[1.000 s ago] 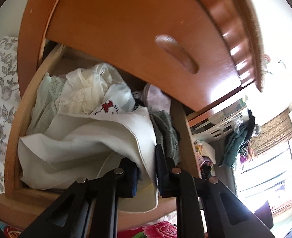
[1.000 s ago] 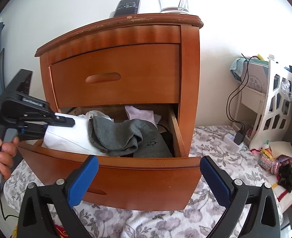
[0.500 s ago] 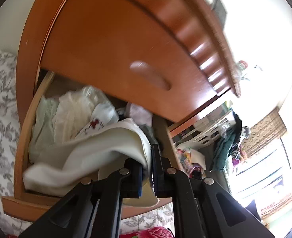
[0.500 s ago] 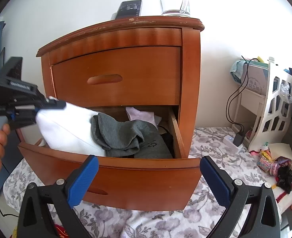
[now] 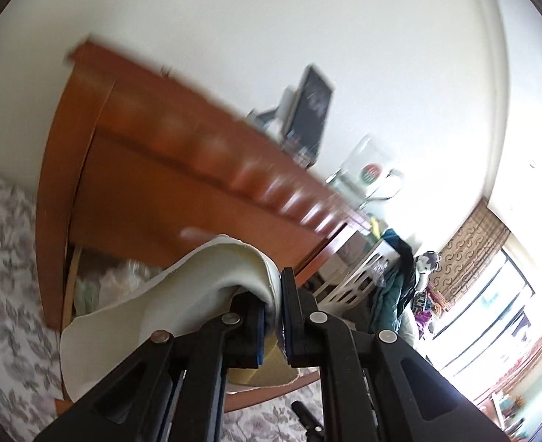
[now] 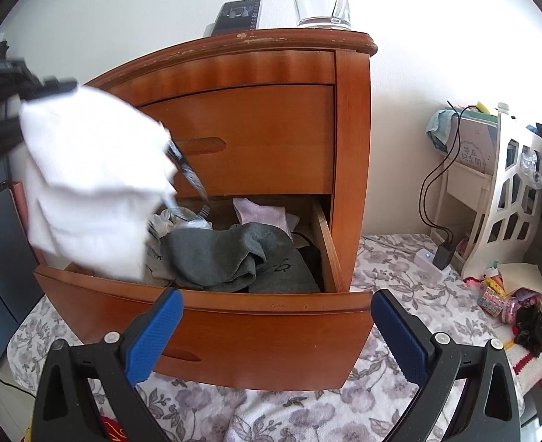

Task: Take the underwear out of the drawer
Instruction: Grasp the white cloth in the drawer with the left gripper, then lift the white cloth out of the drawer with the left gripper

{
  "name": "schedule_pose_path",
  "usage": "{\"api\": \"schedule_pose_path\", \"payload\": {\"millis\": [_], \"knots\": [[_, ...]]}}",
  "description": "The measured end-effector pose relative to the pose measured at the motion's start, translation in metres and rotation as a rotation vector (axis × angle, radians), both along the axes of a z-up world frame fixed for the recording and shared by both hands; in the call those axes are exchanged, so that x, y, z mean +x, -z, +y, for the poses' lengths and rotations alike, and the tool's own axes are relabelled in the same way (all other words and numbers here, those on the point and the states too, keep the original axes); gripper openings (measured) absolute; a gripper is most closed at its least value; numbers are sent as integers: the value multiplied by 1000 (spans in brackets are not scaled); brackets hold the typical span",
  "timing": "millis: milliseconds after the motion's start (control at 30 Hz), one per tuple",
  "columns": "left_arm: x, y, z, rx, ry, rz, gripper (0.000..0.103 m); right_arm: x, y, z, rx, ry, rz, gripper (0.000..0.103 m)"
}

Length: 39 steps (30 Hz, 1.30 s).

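White wall (image 6: pixel 123 18), wooden nightstand (image 6: pixel 352 147) – floral bedding (image 6: pixel 400 276), bright window (image 5: pixel 492 313)

Glass (image 6: pixel 321 0) on nightstand (image 6: pixel 300 42); socks (image 6: pixel 230 258) in drawer (image 6: pixel 234 316)

Daylight is pouring through the bright window (image 5: pixel 499 316), glaring and overexposing that side. Motion blur is smearing the orange-brown wooden nightstand (image 5: pixel 153 191) and the white cloth (image 6: pixel 90 184). Fisheye edges are bending and darkening.

White underwear lifted out of the drawer

The left gripper (image 5: pixel 277 322), jaws clamped on the white underwear (image 6: pixel 90 180), has risen; the cloth now hangs above the open drawer's (image 6: pixel 234 316) left front corner, uncovering crumpled garments beneath.
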<state>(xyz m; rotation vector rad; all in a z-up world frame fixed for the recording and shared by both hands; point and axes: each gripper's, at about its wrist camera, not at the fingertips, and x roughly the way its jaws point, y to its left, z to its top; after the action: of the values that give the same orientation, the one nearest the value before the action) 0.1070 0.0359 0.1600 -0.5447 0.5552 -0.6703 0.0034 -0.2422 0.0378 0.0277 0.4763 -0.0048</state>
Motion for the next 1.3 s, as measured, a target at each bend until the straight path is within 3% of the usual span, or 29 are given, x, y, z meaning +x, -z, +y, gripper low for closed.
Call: {"api": "schedule_pose_path", "payload": {"millis": [300, 600, 933, 1300], "knots": [[-40, -61, 19, 1, -22, -181, 8, 0, -1, -2, 7, 7, -5, 103], [-85, -77, 12, 39, 26, -269, 8, -3, -3, -2, 15, 15, -11, 103], [-112, -54, -1, 64, 98, -232, 8, -4, -5, -5, 25, 29, -13, 103], [-117, -6, 3, 130, 126, -93, 8, -2, -3, -7, 28, 40, -5, 103]]}}
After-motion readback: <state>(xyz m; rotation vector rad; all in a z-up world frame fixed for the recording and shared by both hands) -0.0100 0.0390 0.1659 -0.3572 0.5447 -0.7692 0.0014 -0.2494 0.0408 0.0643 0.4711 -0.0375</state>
